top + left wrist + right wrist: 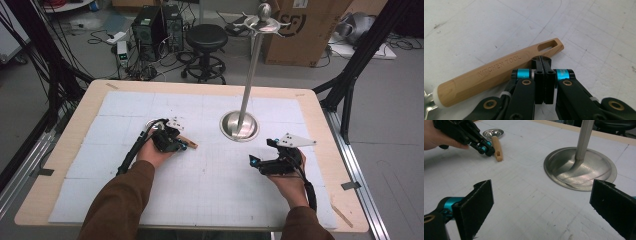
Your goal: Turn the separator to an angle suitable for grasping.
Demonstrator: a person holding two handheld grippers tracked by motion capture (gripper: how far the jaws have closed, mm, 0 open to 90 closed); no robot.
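Observation:
A kitchen tool with a wooden handle (499, 72) stamped KITCHEN TOOL lies on the white mat (210, 175), left of centre. In the high view the handle (190, 143) points right, and its metal bowl (151, 124) lies behind the left hand. My left gripper (543, 61) is shut with nothing between its jaws; its tip rests against the near side of the handle, close to the slotted end. From the right gripper view, the left gripper (487, 148) sits beside the handle (497, 148) and the bowl (493, 132). My right gripper (544, 195) stands wide open and empty over the mat at the right (261, 151).
A metal stand has a round base (239, 126) at the mat's centre back and a tall pole (252, 65) topped with hooks. Its base (580, 168) lies just ahead of my right gripper. A wooden stick (342, 215) lies at the table's front right edge.

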